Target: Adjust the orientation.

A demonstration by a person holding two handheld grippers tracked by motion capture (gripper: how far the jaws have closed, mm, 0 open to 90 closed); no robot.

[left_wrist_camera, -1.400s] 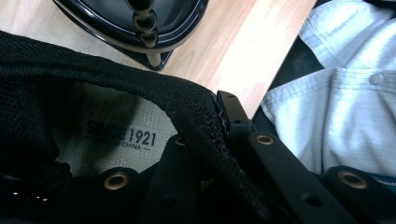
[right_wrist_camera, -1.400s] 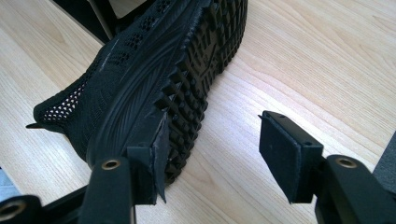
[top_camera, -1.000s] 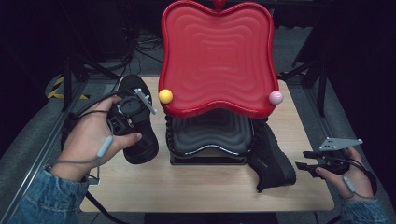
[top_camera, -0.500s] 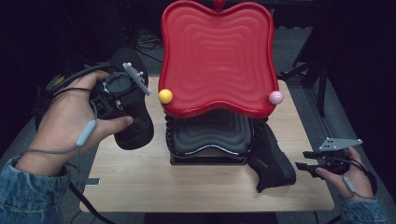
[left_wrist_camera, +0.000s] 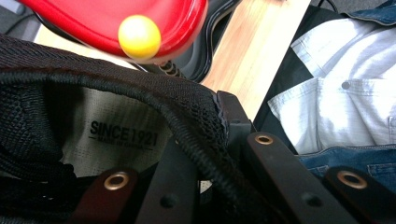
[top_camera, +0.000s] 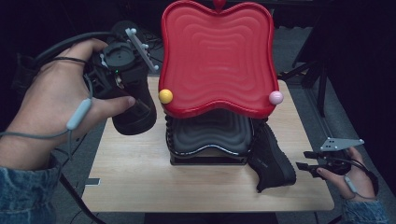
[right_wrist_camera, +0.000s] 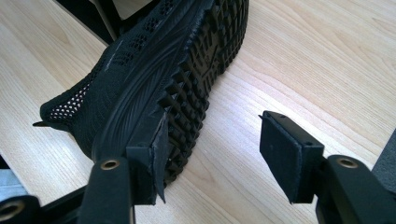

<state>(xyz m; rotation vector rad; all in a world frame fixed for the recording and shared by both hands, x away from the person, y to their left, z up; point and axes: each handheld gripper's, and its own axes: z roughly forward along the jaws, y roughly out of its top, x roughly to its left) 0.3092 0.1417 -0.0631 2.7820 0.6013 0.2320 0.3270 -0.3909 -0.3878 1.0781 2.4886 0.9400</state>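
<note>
A black mesh shoe point(top_camera: 136, 117) hangs off the table at the left, with my left gripper point(top_camera: 130, 99) shut on it. In the left gripper view the jaws of that gripper point(left_wrist_camera: 205, 156) pinch the shoe's collar point(left_wrist_camera: 140, 91), and a "SINCE 1921" insole label shows inside. A second black shoe point(top_camera: 272, 157) lies on its side on the table's right part, leaning by the black stand. My right gripper point(top_camera: 307, 160) stands open just right of it. In the right gripper view, the gripper point(right_wrist_camera: 217, 149) has its left pad beside the shoe's point(right_wrist_camera: 154, 79) treaded sole, with nothing between the pads.
A red wavy tray point(top_camera: 217, 56) with a yellow ball point(top_camera: 165, 96) and a pink ball point(top_camera: 275, 97) at its front corners tops a black ribbed stand point(top_camera: 210, 135) mid-table. Bare wooden table point(top_camera: 140, 179) lies in front. Dark stands and cables are behind the table.
My left hand has risen with the black shoe, lifting it off the table and slightly left. The right gripper and the second shoe have kept still.
</note>
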